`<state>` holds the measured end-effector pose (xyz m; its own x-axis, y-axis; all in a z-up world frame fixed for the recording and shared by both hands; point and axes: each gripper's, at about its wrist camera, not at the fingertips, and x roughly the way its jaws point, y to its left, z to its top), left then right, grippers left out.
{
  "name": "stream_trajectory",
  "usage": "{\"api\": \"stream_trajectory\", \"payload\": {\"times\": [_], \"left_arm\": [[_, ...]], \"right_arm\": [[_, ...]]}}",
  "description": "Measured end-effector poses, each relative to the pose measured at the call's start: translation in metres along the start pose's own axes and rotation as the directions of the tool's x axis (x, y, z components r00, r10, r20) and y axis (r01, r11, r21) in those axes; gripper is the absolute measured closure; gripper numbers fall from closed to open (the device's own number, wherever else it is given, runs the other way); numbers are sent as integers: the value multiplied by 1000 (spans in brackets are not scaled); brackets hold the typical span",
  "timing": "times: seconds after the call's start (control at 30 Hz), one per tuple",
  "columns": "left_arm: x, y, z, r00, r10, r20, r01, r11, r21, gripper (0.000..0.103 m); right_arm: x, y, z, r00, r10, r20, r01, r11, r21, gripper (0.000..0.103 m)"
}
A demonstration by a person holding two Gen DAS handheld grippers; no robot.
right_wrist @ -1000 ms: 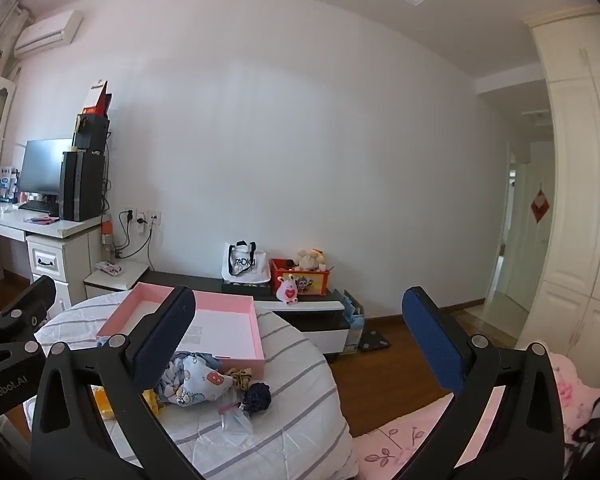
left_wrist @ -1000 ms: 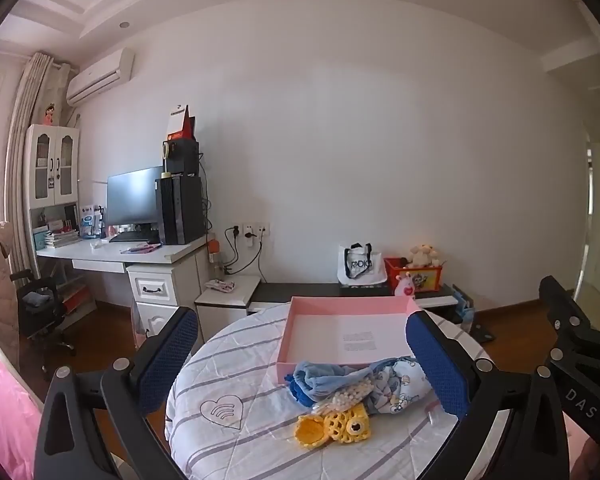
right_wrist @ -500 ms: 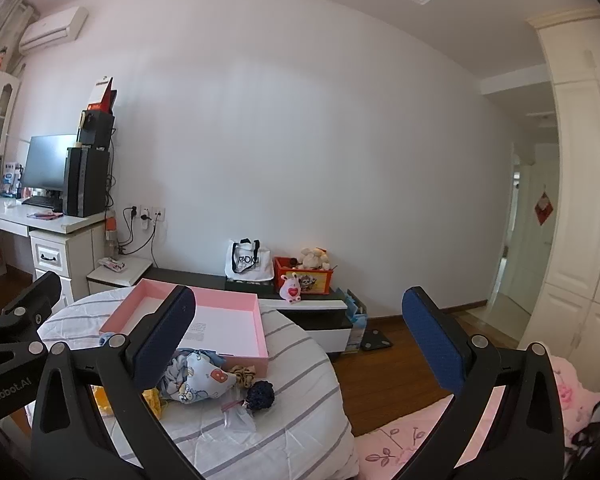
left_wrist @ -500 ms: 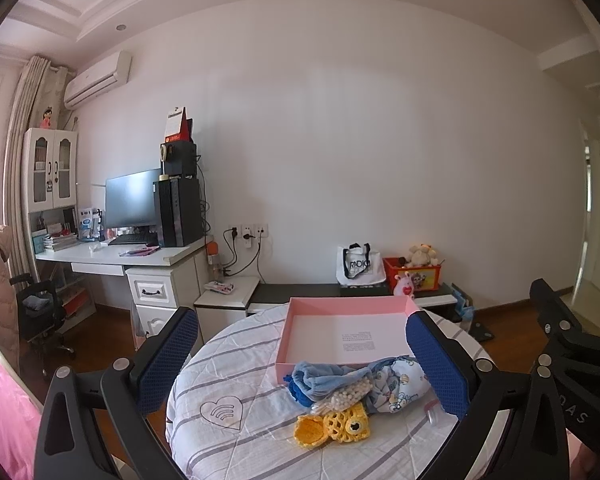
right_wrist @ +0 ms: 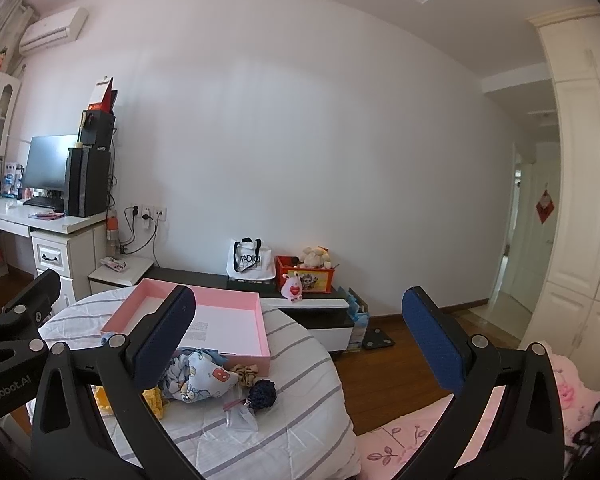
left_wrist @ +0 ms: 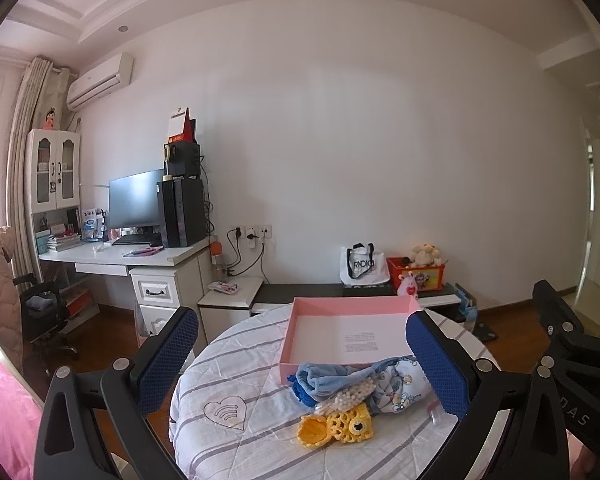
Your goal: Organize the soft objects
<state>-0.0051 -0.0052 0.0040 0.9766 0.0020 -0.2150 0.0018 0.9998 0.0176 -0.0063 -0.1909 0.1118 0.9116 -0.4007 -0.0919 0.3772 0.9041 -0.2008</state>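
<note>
Both grippers hang above the near edge of a round bench (left_wrist: 236,364) covered in a white quilted cloth with grey stripes. The left gripper (left_wrist: 302,356) has its jaws spread wide with nothing between them, and the right gripper (right_wrist: 300,342) likewise holds its jaws wide apart and empty; neither touches the soft things below.

Nearest on the cloth lies a yellow crocheted piece (left_wrist: 336,426), with a string of white beads (left_wrist: 352,394) just beyond it. Behind those sits a heap made of a light blue cloth (left_wrist: 324,376) and a small cartoon-print pillow (right_wrist: 202,378), the two pressed together. To the right of the pillow, in the right wrist view, a dark blue pompom-like ball (right_wrist: 263,394) rests on a small clear plastic bag (right_wrist: 242,416), and a leopard-print scrunchie (right_wrist: 246,374) lies against the box wall.

Just beyond the heap stands a shallow pink box (left_wrist: 300,324), open and with a white floor bearing small print; the heap touches its near wall.

Far off, a low cabinet against the wall carries a white tote bag (left_wrist: 360,266) and a red toy bin (left_wrist: 416,272). A white desk with a monitor (left_wrist: 134,200) stands at far left.
</note>
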Motion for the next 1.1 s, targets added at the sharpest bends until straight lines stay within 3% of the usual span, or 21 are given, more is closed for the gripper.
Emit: {"api": "stream_trajectory", "payload": {"times": [1.1], "left_arm": [[0, 2, -1, 1000, -5, -1, 5, 1000, -6, 0]], "right_arm": [[0, 1, 1, 1000, 3, -2, -3, 1000, -7, 0]]}}
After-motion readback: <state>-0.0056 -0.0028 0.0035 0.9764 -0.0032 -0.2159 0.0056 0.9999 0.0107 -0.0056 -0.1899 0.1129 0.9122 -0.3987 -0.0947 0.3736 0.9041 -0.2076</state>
